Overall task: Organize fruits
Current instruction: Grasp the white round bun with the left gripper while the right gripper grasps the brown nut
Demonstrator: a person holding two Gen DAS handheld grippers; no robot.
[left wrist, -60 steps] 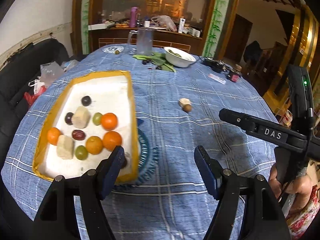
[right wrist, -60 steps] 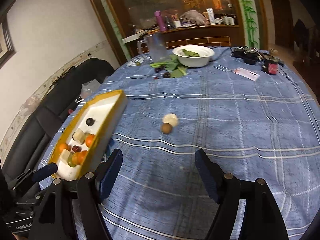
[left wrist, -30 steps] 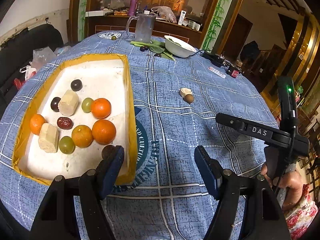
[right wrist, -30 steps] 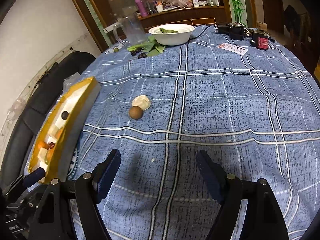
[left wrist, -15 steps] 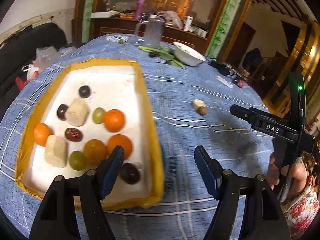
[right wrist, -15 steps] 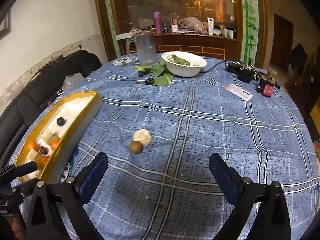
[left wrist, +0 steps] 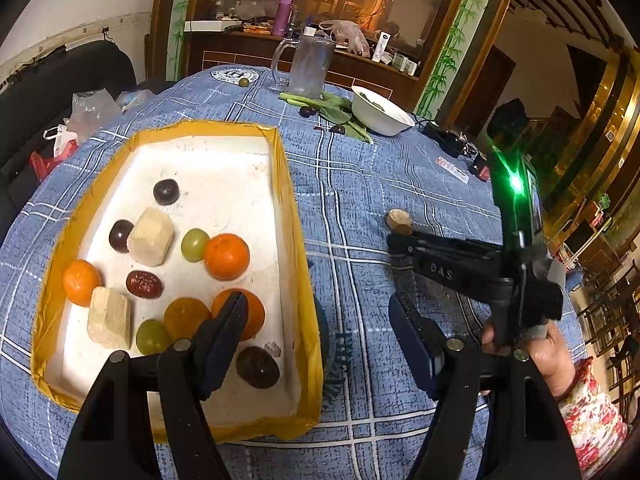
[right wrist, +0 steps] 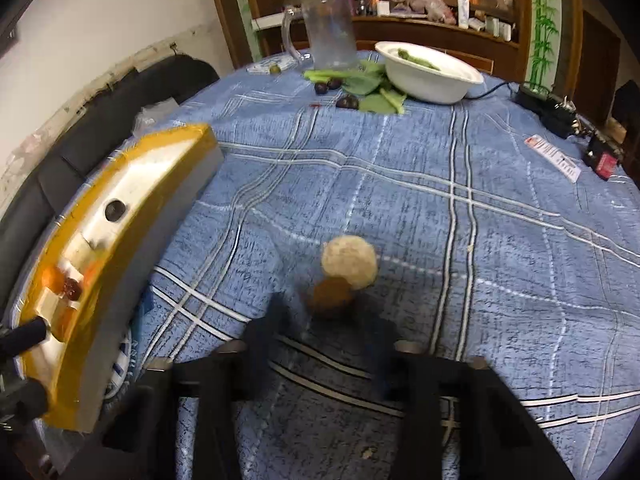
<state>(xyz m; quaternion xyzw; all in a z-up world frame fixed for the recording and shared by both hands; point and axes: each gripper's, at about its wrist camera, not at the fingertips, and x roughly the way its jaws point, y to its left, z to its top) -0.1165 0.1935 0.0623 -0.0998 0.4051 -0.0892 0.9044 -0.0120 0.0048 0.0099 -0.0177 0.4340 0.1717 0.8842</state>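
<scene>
Right wrist view: the right tool (right wrist: 324, 320) is blurred, its jaws closing, with the small brown fruit (right wrist: 331, 294) just ahead of its tips and not yet pinched. The fruit is round, with no clear long axis, touching a pale lump (right wrist: 350, 262) beyond it. "DAS" reads on the tool's body. The left tool (left wrist: 316, 320) stands spread and empty over the yellow-rimmed tray (left wrist: 298, 240) on the bench (right wrist: 440, 200).

Open blue cloth on the desk (right wrist: 460, 200) right of the yellow-rimmed tray (left wrist: 298, 264), wide clear lane there. Brown fruit (right wrist: 332, 294) touching the pale round lump (right wrist: 350, 262) sits mid-lane just ahead of the right gripper (right wrist: 324, 320), whose jaws are closing. Far edge crowded: glass jug (right wrist: 332, 36), white bowl (right wrist: 430, 74), greens (right wrist: 372, 90).
</scene>
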